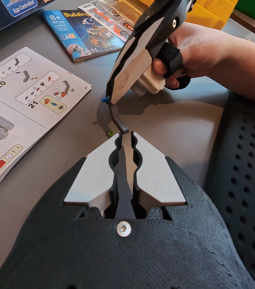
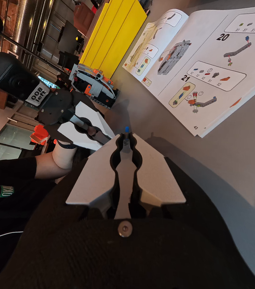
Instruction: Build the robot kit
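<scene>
Jaws of right gripper (image 1: 110, 100) clamped on bent grey beam (image 1: 117, 118) with blue pin (image 1: 104, 99) at its upper end; left gripper (image 1: 126, 134) jaws slightly parted, empty, at beam's lower tip above tabletop (image 1: 170, 125), green stud (image 1: 111, 133) beside, open instruction booklet (image 1: 29, 101) nearby.

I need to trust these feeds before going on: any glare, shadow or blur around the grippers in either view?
Left wrist view: sharp; a bright sheen on the grey table, and the right gripper, clamped on the bent grey beam, casts a dark shadow beside it. Right wrist view: rolled sideways, wide-angle bending at the edges; the blue pin looks slightly soft.
</scene>
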A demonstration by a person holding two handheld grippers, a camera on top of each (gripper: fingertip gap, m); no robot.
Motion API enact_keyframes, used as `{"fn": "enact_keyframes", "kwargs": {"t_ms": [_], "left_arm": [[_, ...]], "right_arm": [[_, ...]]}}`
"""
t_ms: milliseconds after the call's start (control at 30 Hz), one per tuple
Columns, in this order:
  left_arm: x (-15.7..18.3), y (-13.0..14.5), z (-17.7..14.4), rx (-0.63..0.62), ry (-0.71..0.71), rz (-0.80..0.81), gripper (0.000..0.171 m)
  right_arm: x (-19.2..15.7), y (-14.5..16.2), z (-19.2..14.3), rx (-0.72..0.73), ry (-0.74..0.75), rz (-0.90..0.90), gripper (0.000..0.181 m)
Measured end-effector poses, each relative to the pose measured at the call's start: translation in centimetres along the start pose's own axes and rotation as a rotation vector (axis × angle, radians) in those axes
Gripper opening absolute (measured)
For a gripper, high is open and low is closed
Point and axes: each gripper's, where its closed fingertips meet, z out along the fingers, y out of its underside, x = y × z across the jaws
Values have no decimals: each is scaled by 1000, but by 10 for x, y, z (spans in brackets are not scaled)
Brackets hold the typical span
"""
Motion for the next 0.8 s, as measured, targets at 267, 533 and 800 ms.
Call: {"fn": "enact_keyframes", "kwargs": {"t_ms": [267,533,800], "left_arm": [[7,-4,-3,30,99,-98,14],[3,0,-1,4,58,-69,12],[3,1,-1,4,63,-76,11]], "right_arm": [[-1,-3,-2,14,3,-12,7],[-1,-4,-3,19,2,-13,7],[-1,-4,-3,16,-4,-15,7]]}}
